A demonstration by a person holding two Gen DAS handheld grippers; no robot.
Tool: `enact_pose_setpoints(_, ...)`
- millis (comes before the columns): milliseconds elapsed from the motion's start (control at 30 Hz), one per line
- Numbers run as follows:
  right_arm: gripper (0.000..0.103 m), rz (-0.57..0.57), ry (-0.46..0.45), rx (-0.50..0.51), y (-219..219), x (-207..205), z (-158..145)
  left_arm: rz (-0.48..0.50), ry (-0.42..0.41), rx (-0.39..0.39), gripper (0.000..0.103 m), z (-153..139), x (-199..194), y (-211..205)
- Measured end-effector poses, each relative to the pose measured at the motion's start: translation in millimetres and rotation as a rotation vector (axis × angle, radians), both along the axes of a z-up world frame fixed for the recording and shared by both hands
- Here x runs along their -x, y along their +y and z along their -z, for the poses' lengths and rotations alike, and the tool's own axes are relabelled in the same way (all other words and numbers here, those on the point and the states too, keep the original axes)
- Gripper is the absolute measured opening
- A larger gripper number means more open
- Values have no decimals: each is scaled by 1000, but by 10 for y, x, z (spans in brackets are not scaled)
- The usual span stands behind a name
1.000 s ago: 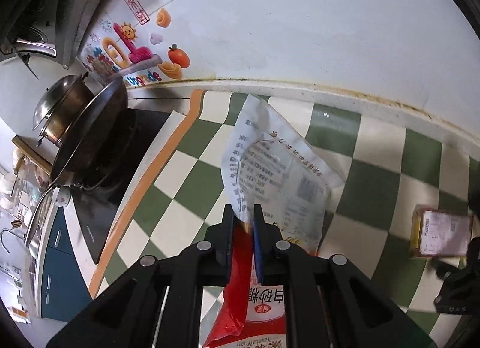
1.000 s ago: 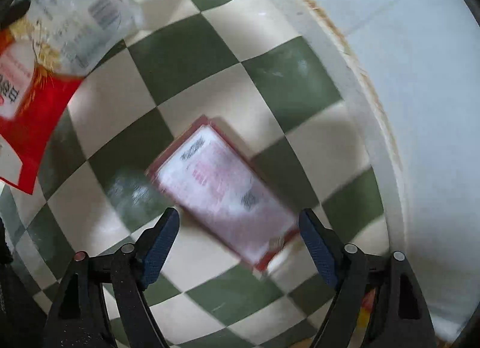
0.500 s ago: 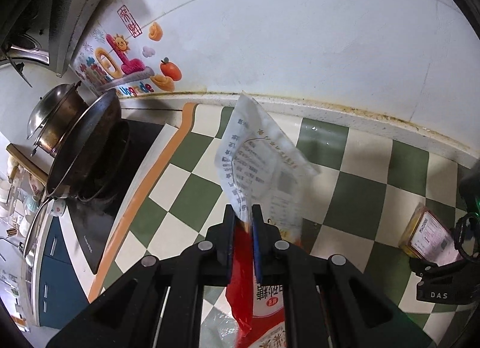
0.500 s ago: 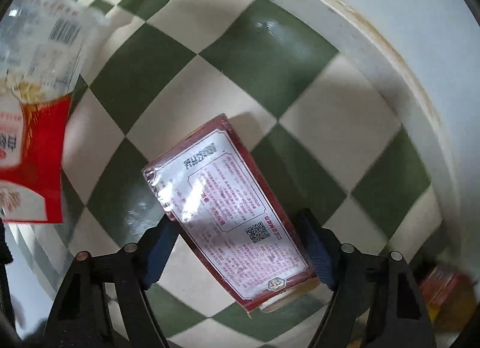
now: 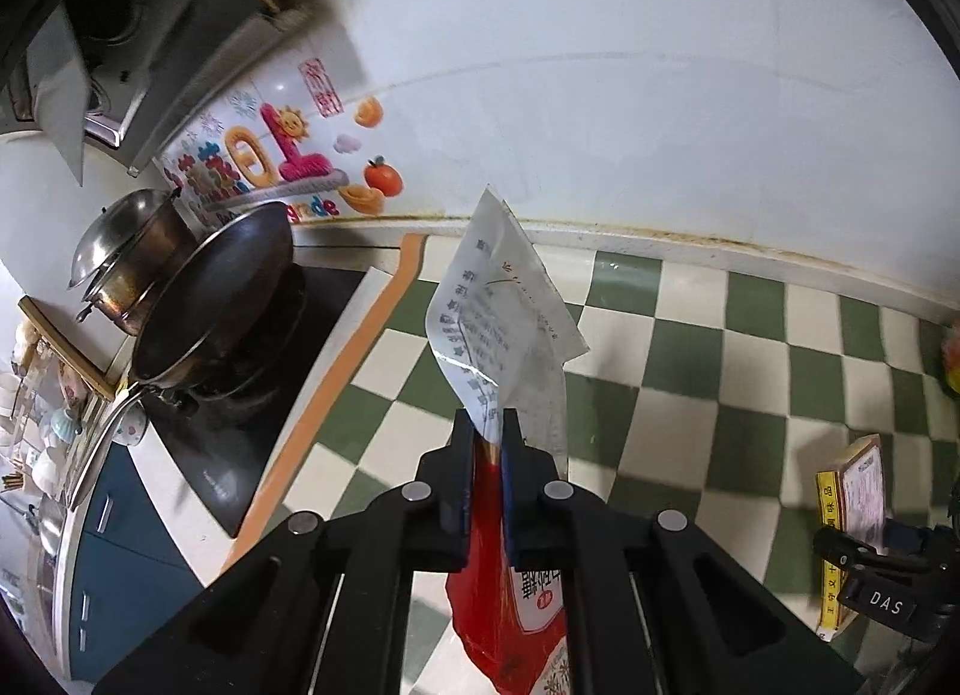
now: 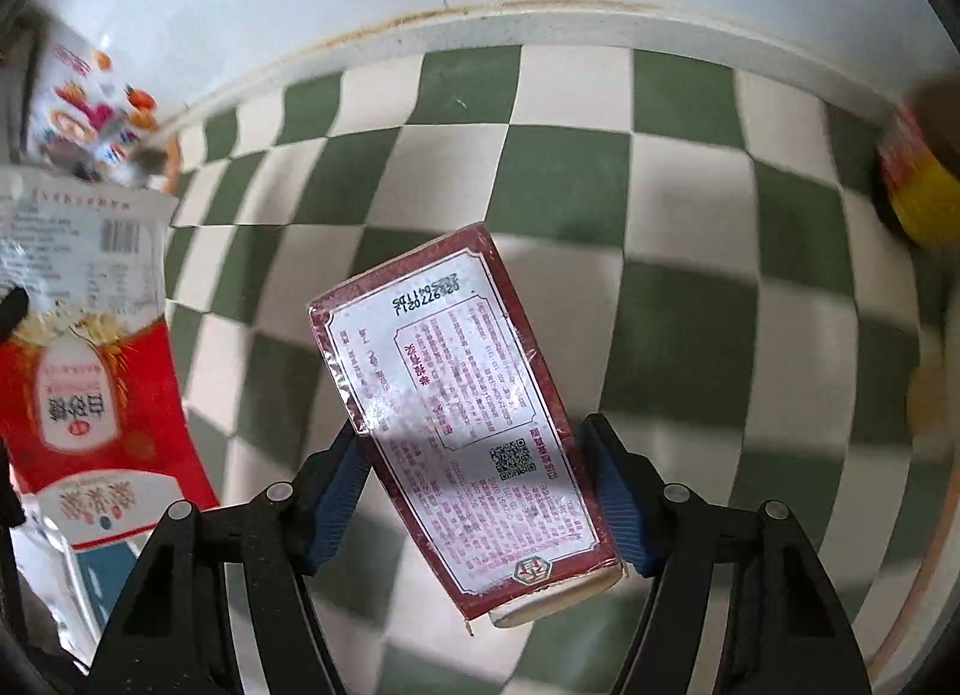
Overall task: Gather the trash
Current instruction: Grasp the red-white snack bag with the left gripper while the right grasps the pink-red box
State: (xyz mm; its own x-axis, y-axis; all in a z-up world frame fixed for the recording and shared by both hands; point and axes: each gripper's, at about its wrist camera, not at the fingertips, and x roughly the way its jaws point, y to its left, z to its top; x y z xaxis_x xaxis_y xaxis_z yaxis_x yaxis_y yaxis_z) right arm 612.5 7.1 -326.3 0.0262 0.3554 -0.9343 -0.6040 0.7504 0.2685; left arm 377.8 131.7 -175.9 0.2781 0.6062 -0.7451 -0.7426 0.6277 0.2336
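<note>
Two handheld grippers are lifting trash above a green-and-white checked countertop (image 5: 678, 371).

At far left, a dark steel wok (image 5: 210, 305) is sitting on the stove. The left gripper (image 5: 487, 443) is clenching a crumpled red-and-white plastic food bag (image 5: 498, 329), hanging in the air. The right gripper (image 6: 480, 491), jaws just closing, is pinching a dark-red rectangular cardboard box (image 6: 462, 413), tilted clear of the counter.

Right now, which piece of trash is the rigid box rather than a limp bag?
The dark-red carton between the right gripper's fingers; the red-and-white bag hangs crumpled.
</note>
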Motion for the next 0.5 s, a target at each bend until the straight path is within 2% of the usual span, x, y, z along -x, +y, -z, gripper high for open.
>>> enact_pose_setpoints(233, 70, 109, -42, -79, -537, 1223, -495, 88, -87, 17, 4, -275, 1084, -322)
enact_pose_setpoints(333, 70, 148, -67, -103, -823, 1932, -690, 142, -115, 34, 4, -333, 1635, -431)
enact_pose_setpoints(367, 70, 157, -72, -108, -878, 2065, -710, 158, -122, 41, 4, -342, 1775, -456)
enact_pose_setpoints(500, 69, 217, -86, -131, -1219, 3035, -847, 218, -147, 69, 4, -377, 2461, -573)
